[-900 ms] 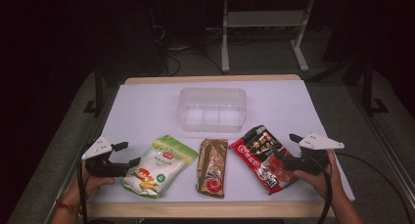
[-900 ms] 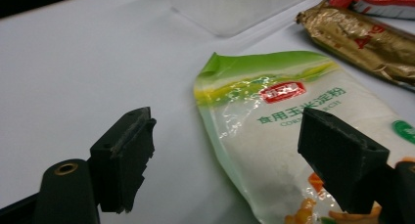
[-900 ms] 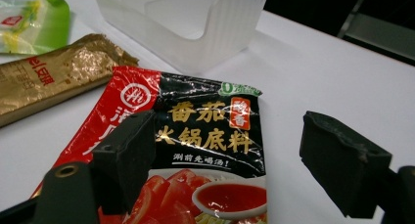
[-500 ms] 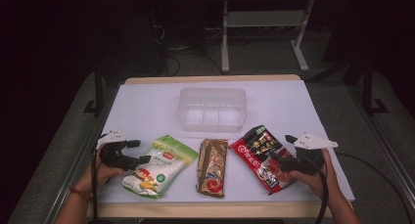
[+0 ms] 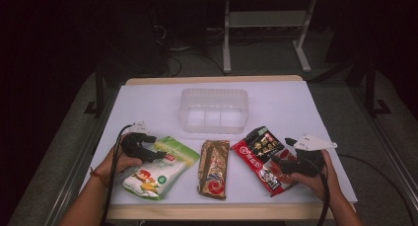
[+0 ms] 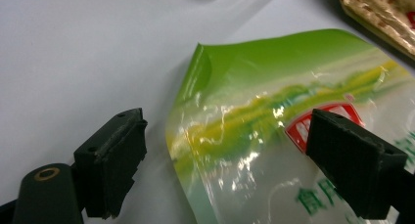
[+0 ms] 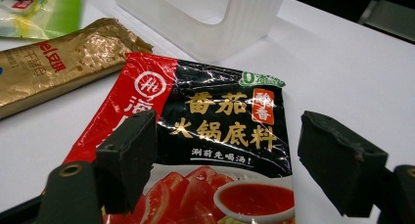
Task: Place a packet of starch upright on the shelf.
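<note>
High view: the white table (image 5: 148, 102) has lots of room behind the clear box (image 5: 213, 110). The left gripper (image 5: 156, 156) has moved in onto the green bag (image 5: 157, 169) since a moment ago – spread wide, ready to grab its top edge. The right gripper (image 5: 276, 163) – spread too – sits over the red bag (image 5: 256, 149)

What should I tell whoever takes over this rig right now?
Left tongs: open, one jaw over the green packet, its upper left edge between the jaws, not gripped.
Right tongs: open over the red-and-black packet, not gripped.
The gold packet lies between them, untouched.
The clear bin behind the packets looks empty.
Done: nothing binned.
Left, probably: grip each packet and place it in the bin.
</note>
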The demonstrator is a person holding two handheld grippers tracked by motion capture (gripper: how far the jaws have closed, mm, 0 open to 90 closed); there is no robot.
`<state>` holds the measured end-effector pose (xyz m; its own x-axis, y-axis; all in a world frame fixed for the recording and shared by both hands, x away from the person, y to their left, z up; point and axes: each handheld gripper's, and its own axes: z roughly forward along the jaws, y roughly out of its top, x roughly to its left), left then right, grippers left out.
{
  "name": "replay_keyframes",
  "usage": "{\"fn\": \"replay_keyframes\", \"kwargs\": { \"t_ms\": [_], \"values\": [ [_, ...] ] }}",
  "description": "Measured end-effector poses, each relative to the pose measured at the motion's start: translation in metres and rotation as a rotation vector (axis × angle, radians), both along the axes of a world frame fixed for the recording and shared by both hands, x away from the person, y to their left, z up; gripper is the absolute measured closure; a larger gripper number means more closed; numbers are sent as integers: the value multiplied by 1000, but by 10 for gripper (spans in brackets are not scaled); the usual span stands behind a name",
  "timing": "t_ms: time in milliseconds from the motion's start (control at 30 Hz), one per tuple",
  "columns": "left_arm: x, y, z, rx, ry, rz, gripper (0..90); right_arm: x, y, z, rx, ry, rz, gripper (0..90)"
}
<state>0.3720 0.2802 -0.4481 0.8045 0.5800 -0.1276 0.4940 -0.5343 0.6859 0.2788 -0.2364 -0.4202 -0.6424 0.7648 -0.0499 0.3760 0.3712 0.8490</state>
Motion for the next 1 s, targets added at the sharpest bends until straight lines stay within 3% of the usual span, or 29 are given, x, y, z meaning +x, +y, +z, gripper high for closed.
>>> {"fn": "replay_keyframes", "kwargs": {
  "t_ms": [133, 267, 400, 500, 600, 633, 700, 833, 933, 967, 1000],
  "values": [
    [7, -8, 0, 13, -10, -22, 148, 1, 2, -1, -8, 11, 10, 220],
    [6, -12, 1, 56, -54, -21, 251, 1, 3, -2, -14, 15, 15, 220],
    [0, -13, 3, 47, -52, -52, 445, 0, 3, -2, -17, 13, 21, 222],
    [-3, -11, 6, 61, -74, -64, 597, 0, 3, -2, -20, 9, 22, 223],
    [-1, -6, 4, 49, -60, -36, 713, 0, 2, -1, -17, 5, 17, 224],
    [0, -4, 4, 39, -63, -28, 810, 0, 2, -1, -14, 5, 17, 224],
    [1, -1, 3, 29, -60, -15, 848, 0, 2, -1, -15, 5, 18, 224],
    [1, 9, 6, 10, -73, 44, 875, -1, 2, 0, -20, -4, 18, 225],
    [-3, 22, 9, -7, -91, 109, 878, 0, 1, 0, -19, -6, 13, 225],
    [-6, 35, 11, -26, -101, 158, 878, 0, 1, 0, -19, -4, 10, 225],
    [-6, 35, 11, -26, -101, 158, 878, 0, 1, 0, -19, -4, 10, 225]
  ]
}}
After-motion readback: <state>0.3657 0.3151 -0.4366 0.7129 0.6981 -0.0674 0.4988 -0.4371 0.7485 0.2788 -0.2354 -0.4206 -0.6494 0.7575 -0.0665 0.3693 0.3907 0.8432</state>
